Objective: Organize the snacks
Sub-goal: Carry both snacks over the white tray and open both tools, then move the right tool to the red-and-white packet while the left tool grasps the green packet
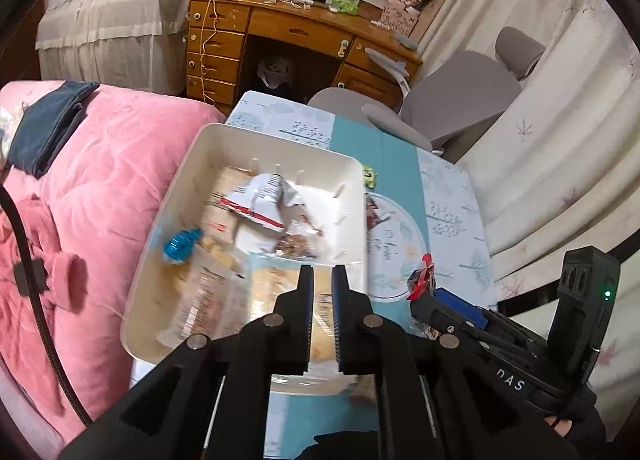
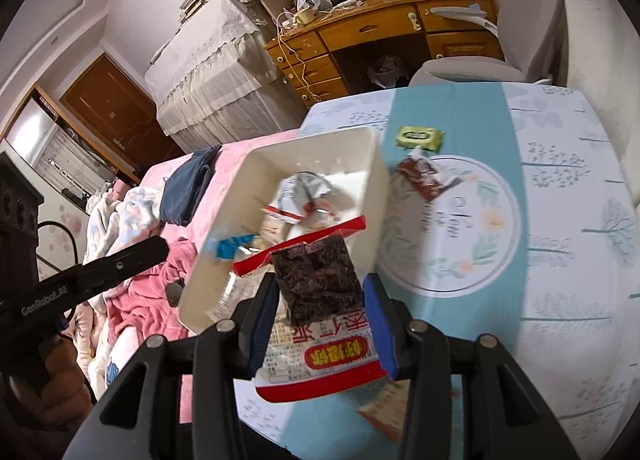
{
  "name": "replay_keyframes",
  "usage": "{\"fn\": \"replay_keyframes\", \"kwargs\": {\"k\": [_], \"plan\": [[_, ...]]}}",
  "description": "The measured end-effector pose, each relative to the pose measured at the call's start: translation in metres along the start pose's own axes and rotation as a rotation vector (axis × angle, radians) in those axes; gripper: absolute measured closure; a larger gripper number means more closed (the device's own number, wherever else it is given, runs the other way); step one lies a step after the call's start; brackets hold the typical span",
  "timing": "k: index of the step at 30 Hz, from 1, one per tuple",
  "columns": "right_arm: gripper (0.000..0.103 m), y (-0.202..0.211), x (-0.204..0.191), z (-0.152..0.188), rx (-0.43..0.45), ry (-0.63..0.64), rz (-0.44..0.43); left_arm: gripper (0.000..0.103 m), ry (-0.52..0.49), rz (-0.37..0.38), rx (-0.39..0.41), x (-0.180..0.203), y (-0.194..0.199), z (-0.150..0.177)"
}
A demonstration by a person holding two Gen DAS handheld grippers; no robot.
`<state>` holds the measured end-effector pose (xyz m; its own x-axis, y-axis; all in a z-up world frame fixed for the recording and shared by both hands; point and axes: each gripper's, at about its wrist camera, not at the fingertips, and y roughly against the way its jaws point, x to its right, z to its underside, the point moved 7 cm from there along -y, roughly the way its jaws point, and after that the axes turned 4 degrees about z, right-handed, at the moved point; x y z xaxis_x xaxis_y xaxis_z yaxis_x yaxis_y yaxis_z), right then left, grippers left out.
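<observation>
Left gripper (image 1: pixel 322 272) has its jaws nearly together with nothing between them, hanging over the near end of a cream bin (image 1: pixel 192 163) that sits on the left side of a table (image 1: pixel 452 195) with a blue-and-white patterned cloth, right beside a pink quilt (image 1: pixel 100 179). Inside the bin: a blue wrapped candy (image 1: pixel 180 246) at the left wall, a white-and-red packet (image 1: pixel 264 199) near the middle, several clear-wrapped snacks, blurred. Right of the bin on the cloth lie a dark red sachet (image 2: pixel 420 175) and, further back, a green packet (image 2: pixel 418 137). Right gripper (image 2: pixel 320 288) is clamped on a red-and-white snack bag (image 2: pixel 320 356) with a dark window; the blue pads (image 2: pixel 380 324) press its two sides, and the bag's top edge hangs over the bin's near right corner. Wooden desk (image 1: pixel 288 27) and grey chair (image 1: pixel 460 95) stand behind the table.
</observation>
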<state>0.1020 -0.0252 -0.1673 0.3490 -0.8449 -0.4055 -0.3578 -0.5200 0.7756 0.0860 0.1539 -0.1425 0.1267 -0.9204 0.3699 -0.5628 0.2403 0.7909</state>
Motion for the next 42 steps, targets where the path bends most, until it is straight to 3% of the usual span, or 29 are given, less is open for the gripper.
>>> {"fn": "replay_keyframes", "kwargs": {"k": [10,16,18,21,24,29,33,42], "plan": [[0.058,-0.045,-0.065,-0.004,0.031,-0.053,0.003,0.087,-0.130,0.000,-0.064,-0.055,0.000,-0.033],[0.056,-0.065,-0.085,-0.004,0.017,-0.066,0.014,0.071,-0.214,0.002,-0.128,-0.066,-0.016,-0.051],[0.049,-0.067,-0.085,-0.001,0.016,-0.079,0.029,0.057,-0.231,0.008,-0.155,-0.064,-0.023,-0.055],[0.040,-0.065,-0.080,0.002,0.019,-0.106,0.067,0.049,-0.262,0.016,-0.182,-0.058,-0.032,-0.063],[0.039,-0.060,-0.070,0.007,0.010,-0.148,0.105,0.036,-0.299,0.028,-0.207,-0.046,-0.042,-0.073],[0.036,-0.046,-0.045,0.024,-0.009,-0.252,0.169,0.027,-0.360,0.034,-0.223,-0.019,-0.057,-0.093],[0.033,-0.032,-0.023,0.041,-0.021,-0.364,0.202,0.022,-0.397,0.031,-0.246,0.004,-0.072,-0.109],[0.030,-0.013,0.039,0.078,-0.054,-0.682,0.275,0.022,-0.404,0.008,-0.310,0.044,-0.118,-0.149]]}}
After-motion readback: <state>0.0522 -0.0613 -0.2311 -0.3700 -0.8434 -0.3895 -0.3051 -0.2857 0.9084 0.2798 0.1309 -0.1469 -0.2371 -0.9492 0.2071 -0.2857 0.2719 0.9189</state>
